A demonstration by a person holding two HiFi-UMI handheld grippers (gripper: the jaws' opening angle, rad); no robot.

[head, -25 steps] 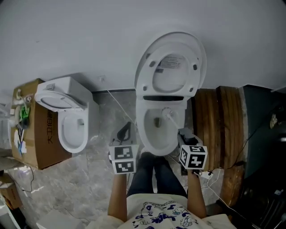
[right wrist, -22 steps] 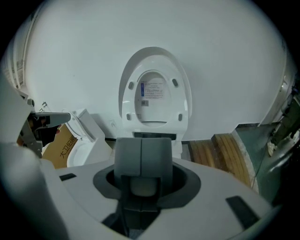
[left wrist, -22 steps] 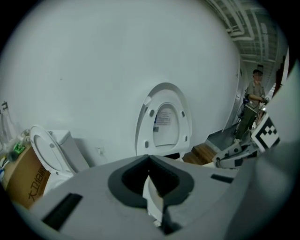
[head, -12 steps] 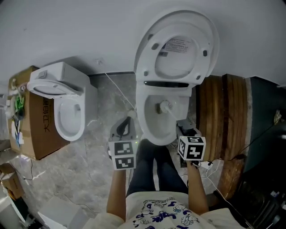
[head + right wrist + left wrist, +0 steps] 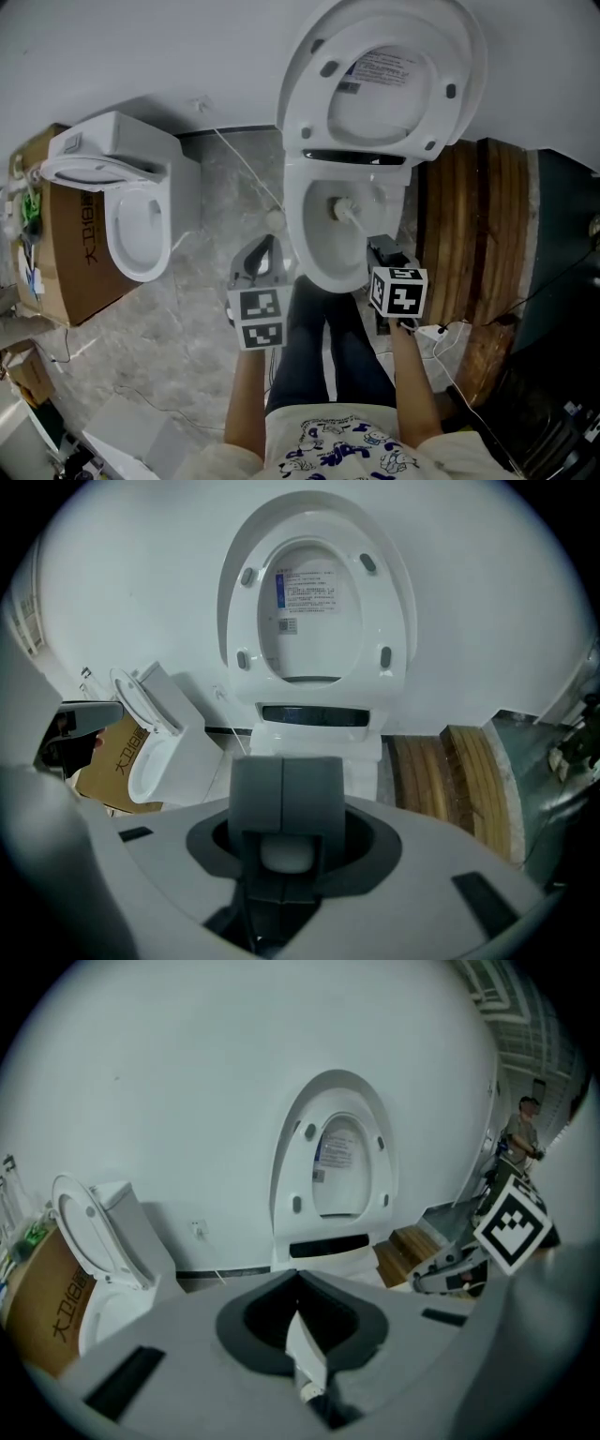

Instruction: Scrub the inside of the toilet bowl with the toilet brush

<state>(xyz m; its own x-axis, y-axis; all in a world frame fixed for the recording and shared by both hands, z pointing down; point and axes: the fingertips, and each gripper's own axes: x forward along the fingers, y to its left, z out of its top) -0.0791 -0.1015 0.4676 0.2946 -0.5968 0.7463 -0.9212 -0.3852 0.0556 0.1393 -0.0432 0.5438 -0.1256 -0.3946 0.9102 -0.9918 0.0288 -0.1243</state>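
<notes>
The white toilet [image 5: 323, 267] stands ahead with its lid [image 5: 384, 80] raised. Inside the bowl lies the white head of the toilet brush [image 5: 342, 208], and its thin handle slants down and right into my right gripper [image 5: 378, 246]. That gripper is shut on the handle at the bowl's near right rim. In the right gripper view the grey fingers [image 5: 285, 789] are pressed together over the handle's white end, with the lid [image 5: 314, 592] beyond. My left gripper [image 5: 266, 248] hangs left of the bowl over the floor, shut and holding nothing. The left gripper view shows the lid [image 5: 337, 1171] ahead.
A second white toilet [image 5: 131, 216] stands at the left beside a cardboard box [image 5: 66, 253]. Wooden boards [image 5: 469, 225] lie right of the bowl. A thin cable [image 5: 246, 173] runs across the grey floor. The person's legs [image 5: 323, 361] stand just before the bowl.
The view has drawn in closer to the toilet. The brush head has shifted slightly left and back in the bowl with my right gripper. The left gripper keeps its place beside the bowl.
</notes>
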